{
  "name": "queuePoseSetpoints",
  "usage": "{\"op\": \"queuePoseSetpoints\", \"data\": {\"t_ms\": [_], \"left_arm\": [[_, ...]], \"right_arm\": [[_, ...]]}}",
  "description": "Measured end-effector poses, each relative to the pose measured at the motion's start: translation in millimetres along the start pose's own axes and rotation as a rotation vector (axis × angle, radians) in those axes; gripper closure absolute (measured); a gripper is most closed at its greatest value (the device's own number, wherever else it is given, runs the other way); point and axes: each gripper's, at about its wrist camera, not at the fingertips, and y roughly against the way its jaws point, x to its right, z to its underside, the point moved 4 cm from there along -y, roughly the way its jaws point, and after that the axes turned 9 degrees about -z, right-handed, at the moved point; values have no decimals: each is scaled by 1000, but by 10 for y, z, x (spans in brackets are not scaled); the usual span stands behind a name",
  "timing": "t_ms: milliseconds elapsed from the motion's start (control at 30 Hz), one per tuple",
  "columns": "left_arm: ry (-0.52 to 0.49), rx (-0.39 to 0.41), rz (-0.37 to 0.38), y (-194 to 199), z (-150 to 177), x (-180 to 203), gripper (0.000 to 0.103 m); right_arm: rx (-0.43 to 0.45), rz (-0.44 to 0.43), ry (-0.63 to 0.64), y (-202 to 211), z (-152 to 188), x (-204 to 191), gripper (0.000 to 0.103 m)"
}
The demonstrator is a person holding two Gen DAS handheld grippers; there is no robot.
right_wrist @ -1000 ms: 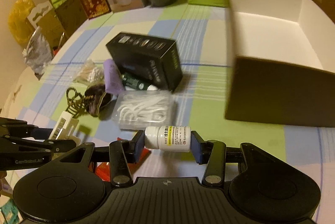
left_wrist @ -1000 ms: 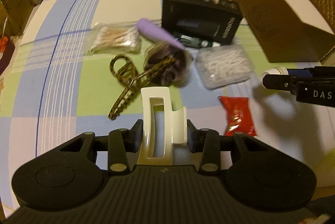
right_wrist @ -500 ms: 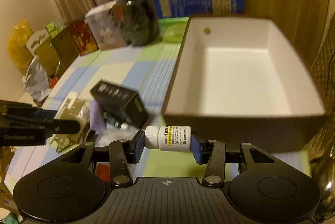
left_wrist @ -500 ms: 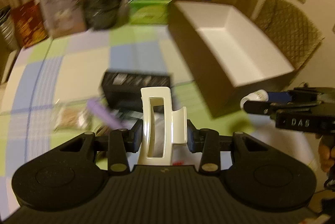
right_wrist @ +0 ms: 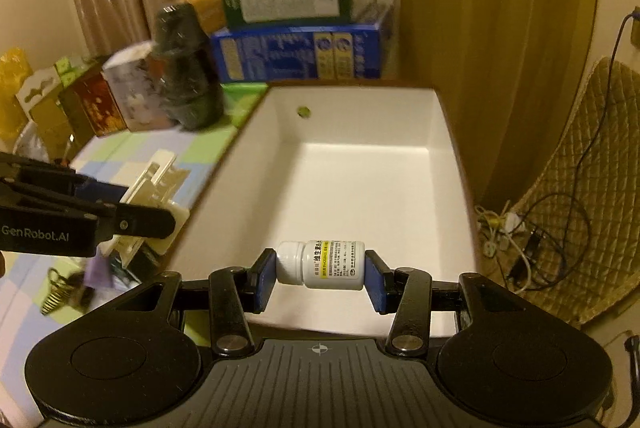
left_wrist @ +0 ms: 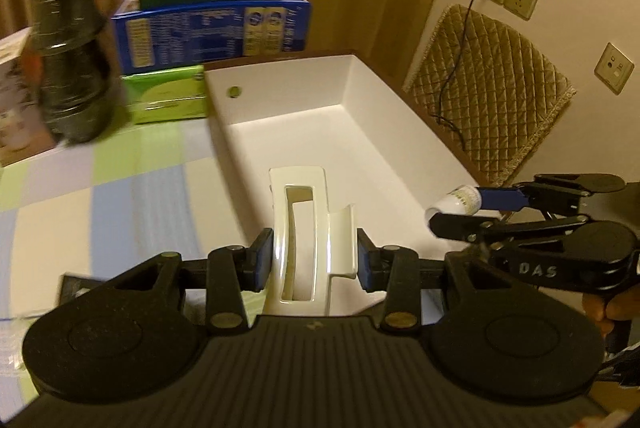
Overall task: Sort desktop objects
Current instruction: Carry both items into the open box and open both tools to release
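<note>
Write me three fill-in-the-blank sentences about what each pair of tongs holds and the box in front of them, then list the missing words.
1. The left tongs are shut on a cream-white hair ____.
2. The right tongs grip a small white pill bottle lying ____, cap toward the left pad.
3. The inside of the open box is coloured ____.

Missing words: clip; sideways; white

Dark wrapped jar (left_wrist: 68,67) and tablecloth (left_wrist: 132,195) blurred.
</note>
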Motion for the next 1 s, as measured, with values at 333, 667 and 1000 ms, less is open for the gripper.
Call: {"op": "queuePoseSetpoints", "data": {"t_ms": [333, 667, 1000], "left_arm": [[-28, -167, -19, -741, -73, 320, 67], [-125, -269, -92, -1129, -62, 425, 67], [-168, -279, -78, -1188, -38, 550, 67]], "right_arm": [[-249, -74, 88, -465, 2, 364, 59], [-434, -155, 136, -804, 58, 481, 59], [-462, -166, 173, -844, 63, 570, 59]]}}
